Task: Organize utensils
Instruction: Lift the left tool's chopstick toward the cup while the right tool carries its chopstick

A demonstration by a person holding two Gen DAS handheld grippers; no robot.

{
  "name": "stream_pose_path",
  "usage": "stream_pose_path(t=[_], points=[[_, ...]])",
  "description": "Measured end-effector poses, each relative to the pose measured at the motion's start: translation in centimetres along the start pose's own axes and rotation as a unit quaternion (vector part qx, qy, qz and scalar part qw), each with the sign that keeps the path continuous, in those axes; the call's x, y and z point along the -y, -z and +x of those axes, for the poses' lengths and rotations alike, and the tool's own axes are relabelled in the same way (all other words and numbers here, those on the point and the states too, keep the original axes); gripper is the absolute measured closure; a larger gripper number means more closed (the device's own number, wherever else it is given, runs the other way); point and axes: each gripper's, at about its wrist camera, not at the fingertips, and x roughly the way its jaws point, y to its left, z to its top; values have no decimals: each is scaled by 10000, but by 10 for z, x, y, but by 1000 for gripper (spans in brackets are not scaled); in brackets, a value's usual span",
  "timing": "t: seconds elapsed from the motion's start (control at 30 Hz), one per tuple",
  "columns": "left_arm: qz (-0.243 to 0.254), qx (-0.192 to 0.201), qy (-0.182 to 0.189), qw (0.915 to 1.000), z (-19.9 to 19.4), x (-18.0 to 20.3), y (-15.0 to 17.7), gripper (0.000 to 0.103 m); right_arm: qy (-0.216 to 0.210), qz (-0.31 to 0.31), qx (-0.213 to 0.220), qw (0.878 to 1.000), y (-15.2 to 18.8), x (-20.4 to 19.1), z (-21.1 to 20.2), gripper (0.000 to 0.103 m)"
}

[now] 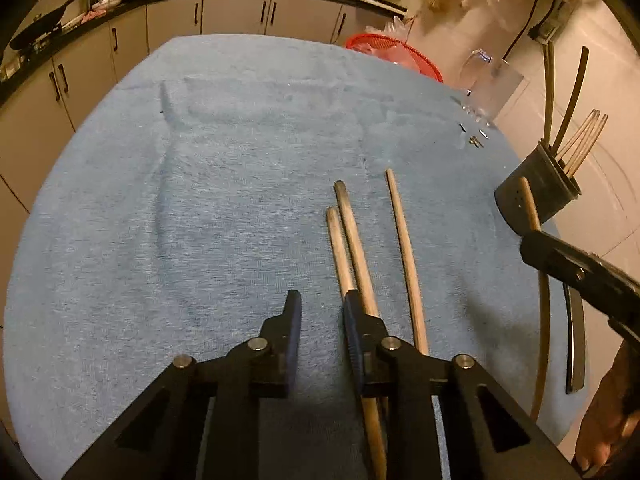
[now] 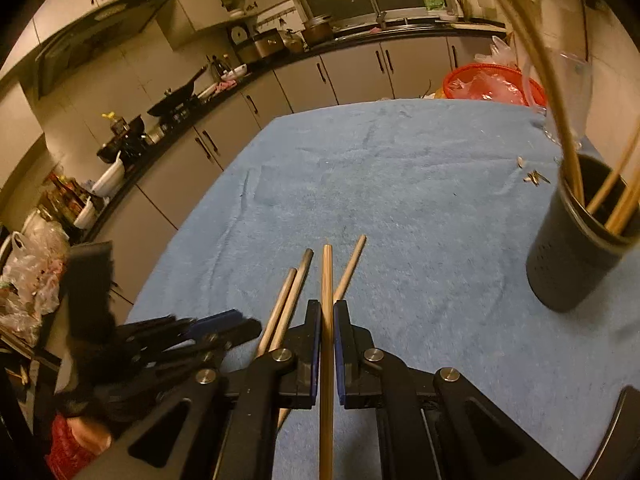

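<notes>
Three wooden chopsticks (image 1: 404, 248) lie side by side on the blue towel (image 1: 200, 200). My left gripper (image 1: 322, 304) hovers low over their near ends; its jaws stand a little apart with only towel between them, and the right finger (image 1: 354, 312) covers one stick. My right gripper (image 2: 327, 308) is shut on a fourth chopstick (image 2: 327, 272), which runs straight out between the pads, above the three chopsticks (image 2: 298, 280) on the towel. A black perforated holder (image 2: 572, 256) with several chopsticks in it stands at the right. In the left wrist view the right gripper (image 1: 536, 240) hangs just before the holder (image 1: 536, 192).
A red basket (image 2: 492, 84) and a clear glass jug (image 1: 488, 84) stand at the table's far right. Small dark bits (image 2: 536, 178) lie on the towel near the holder. The left gripper (image 2: 224, 324) looks blurred at the table's left edge. Kitchen cabinets (image 1: 236, 12) line the back.
</notes>
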Motion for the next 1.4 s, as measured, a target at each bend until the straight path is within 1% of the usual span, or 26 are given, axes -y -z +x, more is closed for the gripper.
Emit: stream_pose_path(t=[0.1,0.2,0.23,0.27,0.3,0.37,0.47,0.6,0.7,0.73,0.83,0.9,0.93,0.97,1.03,1.1,1.17,1.23,1.3,1.4], points=[[91,42,28,9999,-2,8,-1,81,-50,79,61,9999,6,10,-9,97],[136,27,-35,9999,1,16,-4,81,-91,131,100,9998,10,18,-15,97],[179,4,-102,9998,3,19,-5,81,-89,160,125,9998,11,20,-17,97],[221,-21,-312,9993,6,21,-5,84,-103,188,137,9997,12,22,-18,97],[210,-52,-396,9990,10,21,-7,84,-133,210,139,9996,13,24,-18,97],[163,-140,-358,9991,15,20,-8,91,-145,239,155,9995,15,27,-20,97],[203,-166,-499,9984,19,25,-13,91,-159,260,141,9994,18,30,-20,97],[282,-302,-839,9956,34,33,-36,91,-166,338,100,9992,20,35,-17,97],[362,-418,-968,9938,45,36,-53,91,-156,378,91,9991,20,36,-17,97],[380,-418,-987,9935,47,37,-55,94,-137,383,103,9991,19,37,-18,97],[409,-368,-990,9936,47,38,-53,96,-118,381,137,9991,18,37,-21,97],[305,-296,-748,9963,39,33,-46,96,-97,367,170,9991,17,37,-25,97],[236,-197,-607,9977,32,31,-44,96,-94,349,204,9991,16,36,-28,97],[221,-35,-544,9983,22,30,-42,96,-87,329,238,9991,16,35,-30,97],[251,312,-517,9979,-4,28,-39,96,-73,273,355,9990,13,31,-38,97],[267,655,-377,9968,-30,29,-37,96,-114,225,509,9984,11,28,-46,97],[266,994,-345,9941,-56,31,-36,96,-152,182,730,9970,8,23,-58,97],[283,1384,-336,9894,-85,34,-33,96,-158,83,966,9952,7,17,-70,97],[299,1674,-290,9850,-109,35,-29,96,-108,-48,1245,9921,5,9,-84,97],[359,1946,-186,9801,-133,38,-24,96,-76,-174,1538,9879,5,-1,-102,97]])
